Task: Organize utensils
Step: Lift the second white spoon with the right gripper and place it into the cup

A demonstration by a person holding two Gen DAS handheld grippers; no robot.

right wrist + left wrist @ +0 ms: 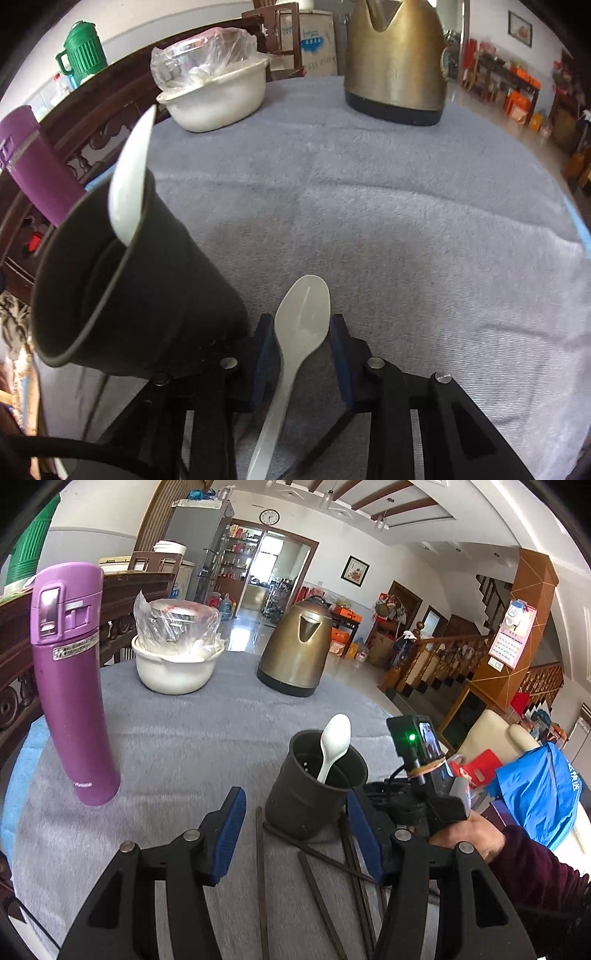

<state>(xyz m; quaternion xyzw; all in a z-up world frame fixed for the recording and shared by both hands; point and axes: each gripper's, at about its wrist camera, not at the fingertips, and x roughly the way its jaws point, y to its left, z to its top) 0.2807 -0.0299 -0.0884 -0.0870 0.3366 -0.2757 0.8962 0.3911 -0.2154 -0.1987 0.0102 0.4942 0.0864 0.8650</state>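
Note:
A dark utensil cup (314,779) stands on the grey cloth with a white spoon (334,747) upright in it. Several dark chopsticks (332,856) lie on the cloth in front of the cup, between the fingers of my open left gripper (295,819). In the right wrist view the cup (129,288) is close on the left with its spoon (129,192). A second white spoon (295,339) lies on the cloth between the fingers of my right gripper (301,332), which stands open around its neck without pressing it.
A purple flask (70,679) stands at the left. A white bowl (173,668) with a plastic-wrapped item and a brass kettle (295,650) stand at the far side. The table edge curves on the right, with a blue bag (539,794) beyond it.

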